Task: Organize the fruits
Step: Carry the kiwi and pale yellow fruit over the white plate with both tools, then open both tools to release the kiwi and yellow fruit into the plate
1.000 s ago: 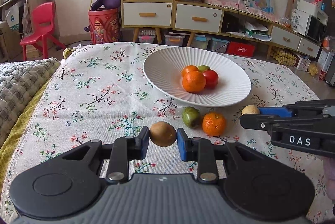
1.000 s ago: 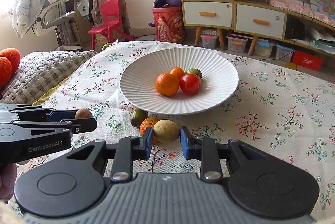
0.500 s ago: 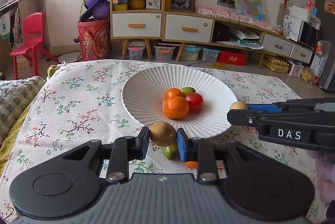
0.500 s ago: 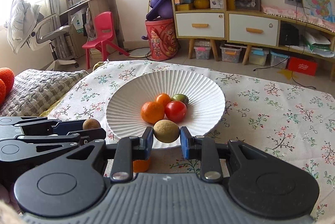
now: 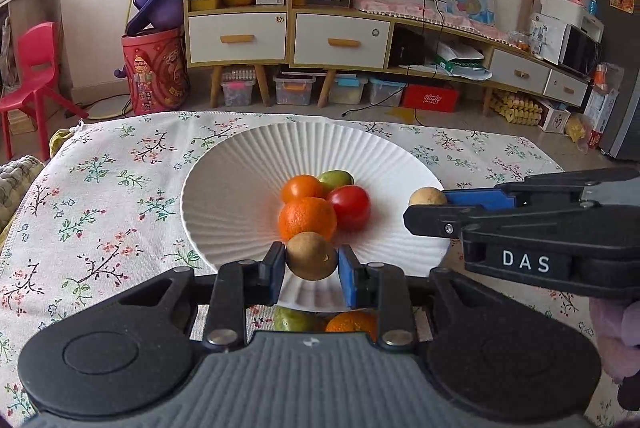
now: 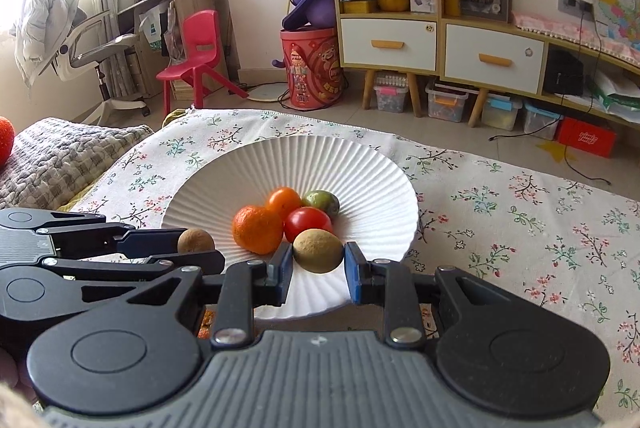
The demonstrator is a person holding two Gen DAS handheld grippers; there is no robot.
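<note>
A white ribbed plate (image 5: 240,188) (image 6: 372,164) on the floral cloth holds two oranges, a red tomato (image 5: 350,206) and a green fruit. My left gripper (image 5: 312,264) is shut on a brown kiwi (image 5: 311,255), held over the plate's near rim. My right gripper (image 6: 318,262) is shut on a tan kiwi (image 6: 318,251), also over the near part of the plate, right of the left gripper. Each gripper shows in the other's view, the right (image 5: 424,206) and the left (image 6: 196,248). A green fruit (image 5: 294,320) and an orange (image 5: 352,322) lie on the cloth below the left gripper.
The floral cloth (image 5: 100,188) covers the table. A grey quilted blanket (image 6: 60,156) lies at the left edge. Beyond the table are a red child's chair (image 6: 196,56), a red bucket (image 6: 314,68) and a wooden cabinet (image 6: 400,8).
Both grippers have lifted and moved forward with their kiwis, from above the cloth to over the plate's near rim. The loose green fruit and orange now sit under the left gripper.
</note>
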